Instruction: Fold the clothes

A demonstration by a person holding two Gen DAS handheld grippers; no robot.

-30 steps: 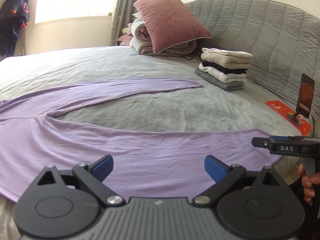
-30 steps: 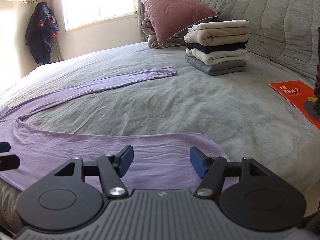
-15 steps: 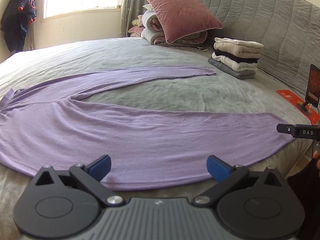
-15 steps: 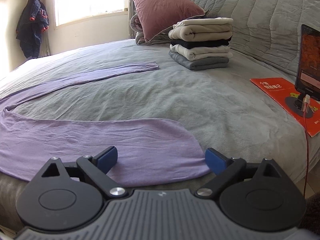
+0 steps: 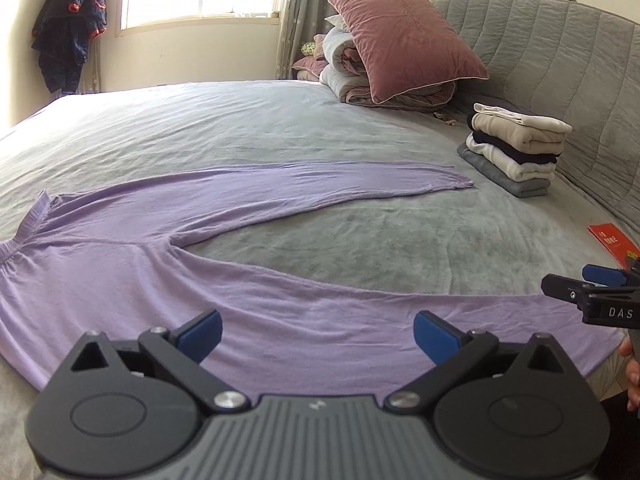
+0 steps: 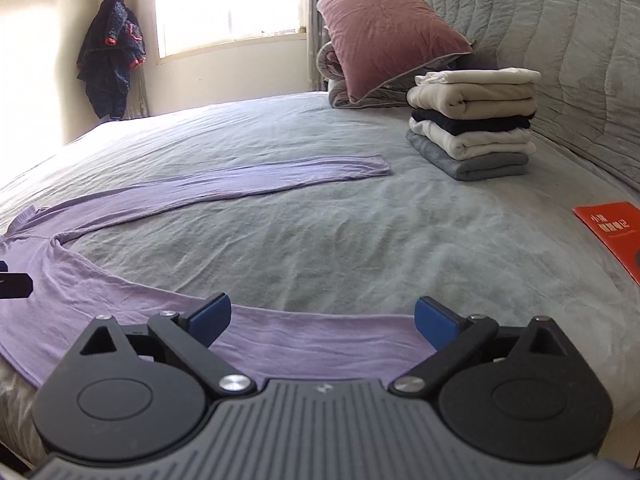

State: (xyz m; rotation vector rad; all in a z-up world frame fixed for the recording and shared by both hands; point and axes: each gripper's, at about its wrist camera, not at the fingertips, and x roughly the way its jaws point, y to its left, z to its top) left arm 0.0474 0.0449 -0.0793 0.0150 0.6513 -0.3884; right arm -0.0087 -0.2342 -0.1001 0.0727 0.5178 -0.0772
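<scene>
Lilac trousers (image 5: 168,280) lie flat on the grey bed (image 5: 240,128), waistband at the left and both legs reaching right. The far leg (image 6: 248,184) ends near the folded stack; the near leg (image 6: 304,344) runs along the bed's front edge. My left gripper (image 5: 316,330) hovers open over the near leg, with nothing pinched. Over that leg's hem end, my right gripper (image 6: 323,316) has its jaws opening wide, only flat cloth beneath them. The right gripper (image 5: 592,294) also shows at the left wrist view's right edge, with fingers of a hand below it.
A stack of folded clothes (image 6: 472,128) stands at the back right beside the quilted headboard (image 6: 560,32). A pink pillow (image 5: 404,44) leans on a rolled quilt (image 5: 344,76). A red booklet (image 6: 612,232) lies at the right edge. A dark jacket (image 5: 70,36) hangs by the window.
Both grippers have drawn back and upward from the trousers, so more of the garment shows. The right jaws have spread wider. The trousers lie still.
</scene>
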